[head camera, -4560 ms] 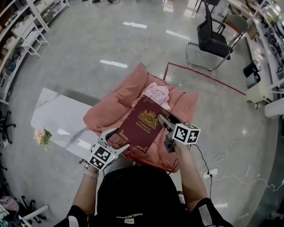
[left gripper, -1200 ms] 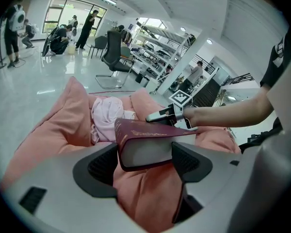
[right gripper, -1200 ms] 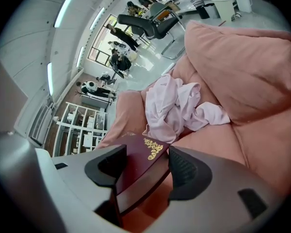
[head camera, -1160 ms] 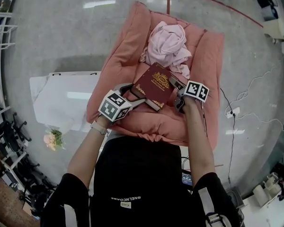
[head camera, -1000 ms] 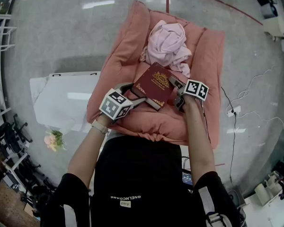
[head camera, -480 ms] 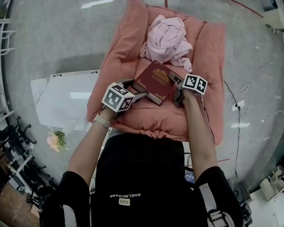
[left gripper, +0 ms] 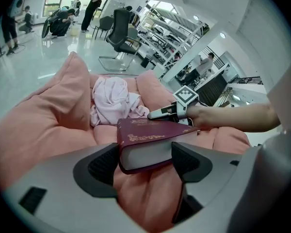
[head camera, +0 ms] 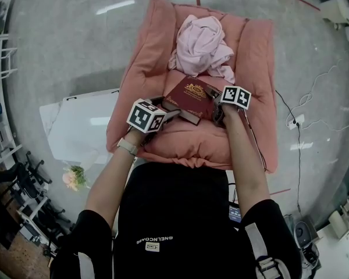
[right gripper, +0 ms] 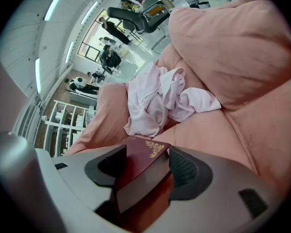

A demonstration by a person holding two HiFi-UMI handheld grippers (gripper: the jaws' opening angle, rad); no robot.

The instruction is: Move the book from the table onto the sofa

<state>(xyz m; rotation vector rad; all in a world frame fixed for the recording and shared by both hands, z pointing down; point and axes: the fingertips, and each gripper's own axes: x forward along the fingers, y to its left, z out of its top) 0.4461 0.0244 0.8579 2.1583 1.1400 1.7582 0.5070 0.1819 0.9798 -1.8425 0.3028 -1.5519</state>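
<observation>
The dark red book [head camera: 191, 98] with gold print lies flat, low over the pink sofa's [head camera: 144, 68] seat cushion, just in front of a crumpled pink cloth [head camera: 201, 39]. My left gripper [head camera: 164, 111] is shut on the book's near left corner; in the left gripper view the book [left gripper: 150, 142] fills the gap between the jaws of that gripper [left gripper: 145, 163]. My right gripper [head camera: 214, 102] is shut on the book's right corner [right gripper: 143, 159], and its jaws [right gripper: 146, 168] press both covers. The right gripper [left gripper: 177, 111] also shows beyond the book in the left gripper view.
A white table [head camera: 81, 127] stands left of the sofa, with a small bunch of flowers [head camera: 74, 178] at its near end. Cables [head camera: 305, 121] trail over the grey floor to the right. Office chairs [left gripper: 119, 38] and people stand far behind the sofa.
Both grippers have carried the book forward and down from above the sofa's front edge to low over the seat, closer to the pink cloth. Both stay shut on it.
</observation>
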